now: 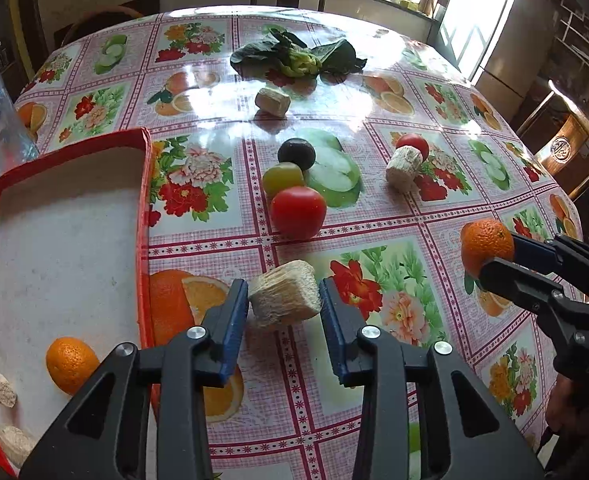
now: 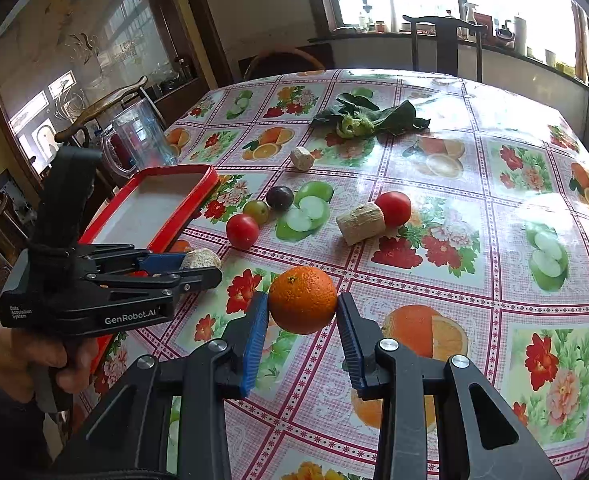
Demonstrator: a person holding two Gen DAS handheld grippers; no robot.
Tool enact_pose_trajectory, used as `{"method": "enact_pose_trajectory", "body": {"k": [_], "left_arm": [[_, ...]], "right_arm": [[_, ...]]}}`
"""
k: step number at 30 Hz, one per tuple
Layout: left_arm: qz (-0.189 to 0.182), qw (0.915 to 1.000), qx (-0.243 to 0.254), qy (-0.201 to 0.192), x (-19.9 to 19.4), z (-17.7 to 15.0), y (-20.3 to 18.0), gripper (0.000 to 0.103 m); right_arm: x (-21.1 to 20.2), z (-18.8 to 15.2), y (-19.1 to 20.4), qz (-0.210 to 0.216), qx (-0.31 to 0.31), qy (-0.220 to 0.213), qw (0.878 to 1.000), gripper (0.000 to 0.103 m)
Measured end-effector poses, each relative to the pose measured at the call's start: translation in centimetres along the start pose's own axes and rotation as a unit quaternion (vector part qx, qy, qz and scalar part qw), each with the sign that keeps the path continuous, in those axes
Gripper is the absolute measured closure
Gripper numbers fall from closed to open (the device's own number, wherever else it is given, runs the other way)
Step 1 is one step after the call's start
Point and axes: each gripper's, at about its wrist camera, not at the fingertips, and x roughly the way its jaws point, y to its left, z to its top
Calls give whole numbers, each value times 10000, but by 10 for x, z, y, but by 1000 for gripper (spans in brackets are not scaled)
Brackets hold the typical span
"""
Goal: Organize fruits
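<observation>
Counted across both views: two oranges, two red tomatoes, one green plum-like fruit (image 1: 281, 177), one dark plum-like fruit (image 1: 296, 153), one leafy green bunch (image 1: 298, 58) toward the far edge of the worktop (image 1: 374, 224), and fibrous beige chunks (five in all: three loose on the cloth, two in the tray)

The red-rimmed tray (image 1: 144, 216) sits at the left edge of the worktop and holds one orange (image 1: 71, 364) and the two small beige pieces (image 1: 2, 390) at its near end; the rest of its floor is bare

The left gripper (image 1: 283, 300) has its fingers apart around a beige chunk (image 1: 284, 300) resting on the cloth just right of the tray's rim; the left blue pad looks to be at the chunk's side, while the right one stands just off it, so nothing is clamped

The right gripper (image 2: 302, 308) has its fingers closed on the second orange (image 2: 302, 299), pads pressing both sides, the fruit held above the cloth near the worktop's right edge in the left wrist view

In the middle of the worktop one tomato (image 1: 298, 212), the green fruit and the dark fruit touch in a row; further right the other tomato (image 1: 412, 145) sits against a beige cylinder (image 1: 403, 172). A smaller chunk (image 1: 272, 102) lies nearer the greens. Open cloth lies between the two grippers and along the near edge
</observation>
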Motion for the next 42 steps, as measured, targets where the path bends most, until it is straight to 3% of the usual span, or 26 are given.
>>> {"method": "enact_pose_trajectory", "body": {"k": [3, 19, 42], "left_arm": [[46, 9999, 57, -99, 0, -2, -2, 75], [-117, 9984, 42, -549, -45, -12, 9, 76], [316, 9937, -530, -930, -98, -43, 94, 76]], "right_arm": [[-3, 0, -2, -23, 28, -36, 10000, 67], [-7, 7, 26, 62, -198, -71, 9998, 67], [19, 31, 117, 527, -885, 18, 9947, 67]]}}
